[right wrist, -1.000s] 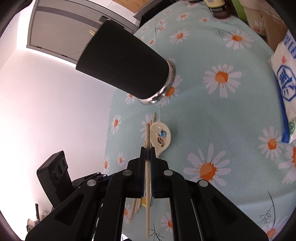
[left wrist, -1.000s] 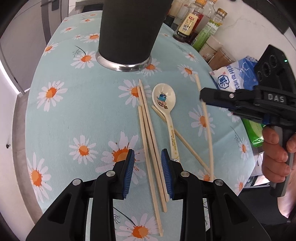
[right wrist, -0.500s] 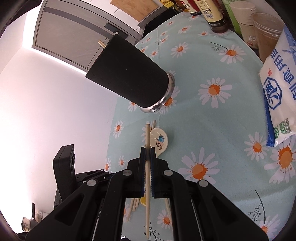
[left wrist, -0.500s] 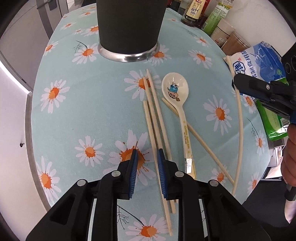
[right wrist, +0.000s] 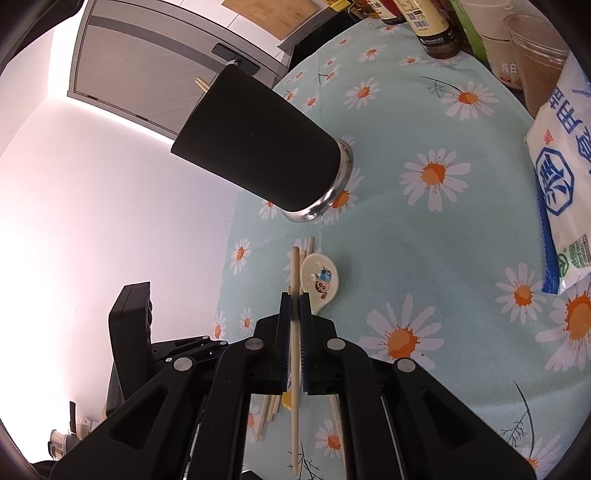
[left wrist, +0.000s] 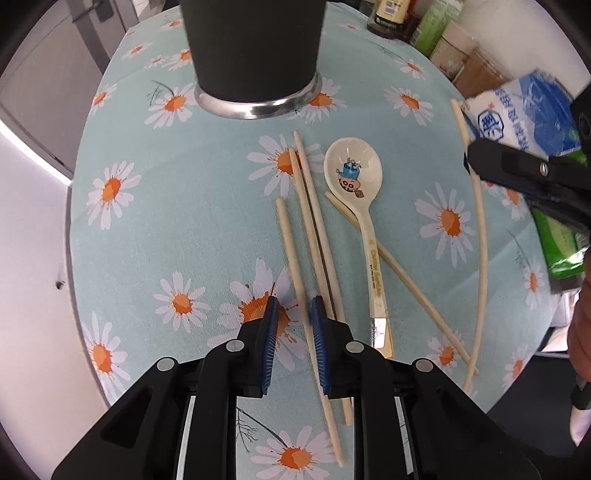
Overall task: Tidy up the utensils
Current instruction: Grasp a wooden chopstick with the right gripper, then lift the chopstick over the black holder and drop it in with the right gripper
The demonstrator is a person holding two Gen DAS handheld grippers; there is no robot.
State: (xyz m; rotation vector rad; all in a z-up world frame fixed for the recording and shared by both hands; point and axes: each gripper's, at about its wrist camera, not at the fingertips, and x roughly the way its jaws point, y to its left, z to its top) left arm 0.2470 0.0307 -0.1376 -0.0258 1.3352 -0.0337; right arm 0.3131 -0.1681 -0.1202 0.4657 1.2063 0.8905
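Note:
A tall black utensil cup (left wrist: 253, 51) with a steel base stands at the far side of the daisy tablecloth; chopstick tips (right wrist: 201, 83) stick out of its top. Several pale chopsticks (left wrist: 314, 236) and a white cartoon spoon (left wrist: 360, 195) lie on the cloth. My left gripper (left wrist: 293, 317) is open, its blue pads straddling one chopstick (left wrist: 290, 251) low over the cloth. My right gripper (right wrist: 294, 306) is shut on a chopstick (right wrist: 294, 269) and holds it in the air; it also shows at the right of the left wrist view (left wrist: 480, 229).
Sauce bottles (right wrist: 430, 26) and jars (right wrist: 532, 62) stand along the far edge. A white and blue bag (right wrist: 557, 177) and a green packet (left wrist: 557, 240) lie at the right edge. The table's left edge (left wrist: 74, 236) drops off by a grey cabinet (right wrist: 155, 66).
My left gripper has moved forward and down over the chopsticks and its jaws have narrowed around one. My right gripper has lifted and pulled back with its chopstick.

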